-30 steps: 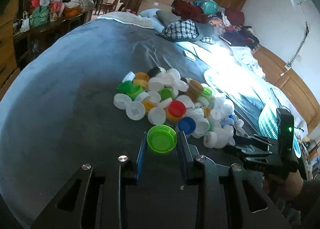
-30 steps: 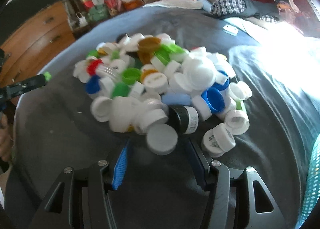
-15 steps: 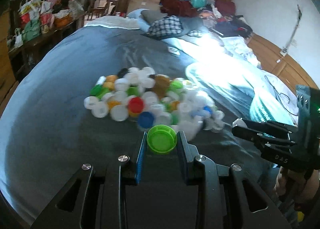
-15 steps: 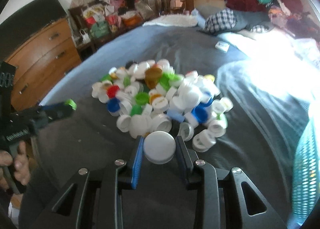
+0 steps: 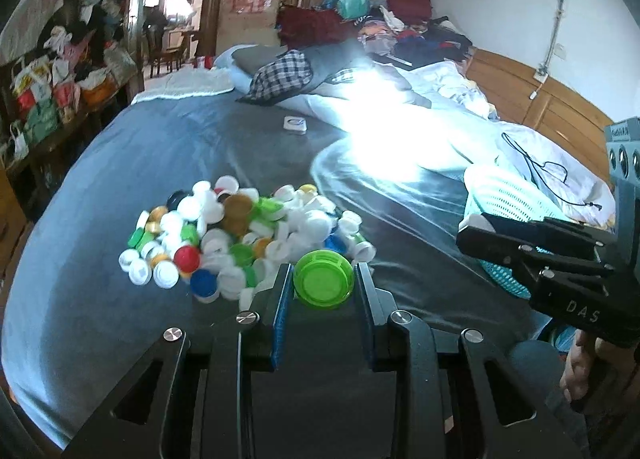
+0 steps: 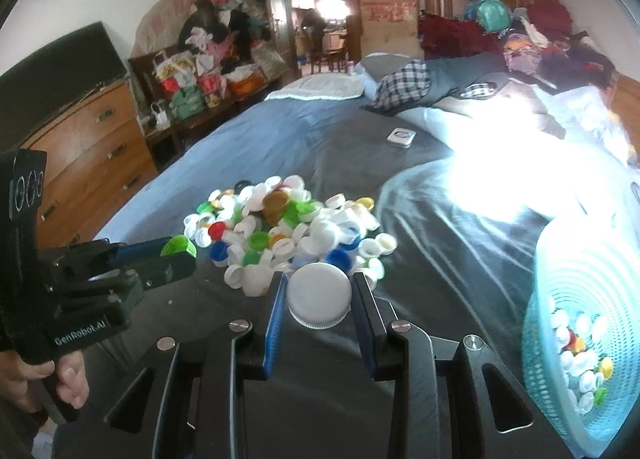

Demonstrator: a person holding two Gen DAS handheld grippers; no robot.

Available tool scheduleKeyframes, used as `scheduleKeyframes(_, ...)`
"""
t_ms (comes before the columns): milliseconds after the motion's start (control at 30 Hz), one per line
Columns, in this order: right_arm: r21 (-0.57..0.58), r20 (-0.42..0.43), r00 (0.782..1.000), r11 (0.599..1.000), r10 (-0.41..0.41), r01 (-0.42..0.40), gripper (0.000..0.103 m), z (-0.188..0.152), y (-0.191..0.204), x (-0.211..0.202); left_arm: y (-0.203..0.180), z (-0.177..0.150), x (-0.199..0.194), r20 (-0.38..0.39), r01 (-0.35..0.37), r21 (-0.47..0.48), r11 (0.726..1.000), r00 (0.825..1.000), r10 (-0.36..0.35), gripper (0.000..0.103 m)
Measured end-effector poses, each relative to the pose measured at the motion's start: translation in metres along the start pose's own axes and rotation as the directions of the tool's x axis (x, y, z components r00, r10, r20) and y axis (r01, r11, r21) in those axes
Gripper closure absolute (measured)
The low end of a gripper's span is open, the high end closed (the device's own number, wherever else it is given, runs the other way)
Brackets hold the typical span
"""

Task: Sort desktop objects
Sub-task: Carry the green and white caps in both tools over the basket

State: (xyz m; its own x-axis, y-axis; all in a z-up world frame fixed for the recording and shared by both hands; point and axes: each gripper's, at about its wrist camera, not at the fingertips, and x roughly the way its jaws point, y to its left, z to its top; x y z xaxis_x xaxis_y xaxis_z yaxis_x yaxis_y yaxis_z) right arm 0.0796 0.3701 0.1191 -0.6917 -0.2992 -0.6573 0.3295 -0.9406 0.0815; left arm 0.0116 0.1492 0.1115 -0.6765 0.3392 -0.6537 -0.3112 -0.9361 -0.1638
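You have two grippers up, each clamped on one cap: a green cap (image 5: 324,283) in your left gripper (image 5: 323,286), a white cap (image 6: 320,295) in your right gripper (image 6: 320,297). One heap of caps (image 6: 292,231), too many to count, lies beyond them. One teal basket (image 6: 580,291) sits right of the heap.

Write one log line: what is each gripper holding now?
left gripper: shut on green cap | right gripper: shut on white cap | cap pile: on bed

dim room, blown-out glare across the bedding (image 5: 384,147), soft blur, fisheye-bent dark edges
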Motion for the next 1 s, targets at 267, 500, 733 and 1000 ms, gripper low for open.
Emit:
scheduleKeyframes(267, 0.021, 0.047, 0.999, 1.000, -0.009, 0.008, 0.069, 0.007, -0.020, -0.026, -0.033, 0.012, 0.002, -0.004, -0.010, 0.054, 0.998, 1.000, 0.010, 0.078)
scheduleKeyframes(500, 0.022, 0.075, 0.997, 1.000, -0.021, 0.020, 0.069, 0.010, -0.036, -0.043, -0.055, 0.021, 0.005, -0.007, -0.012, 0.086, 0.996, 1.000, 0.012, 0.078)
scheduleKeyframes(733, 0.037, 0.086, 0.994, 0.997, -0.069, 0.066, 0.069, 0.012, -0.065, -0.060, -0.081, 0.032, 0.012, -0.004, 0.002, 0.126, 0.992, 1.000, -0.002, 0.078)
scheduleKeyframes(1000, 0.071, 0.092, 0.988, 0.991, -0.121, 0.114, 0.068, 0.010, -0.104, -0.078, -0.116, 0.052, 0.019, 0.004, 0.036, 0.172, 0.984, 0.999, -0.037, 0.078)
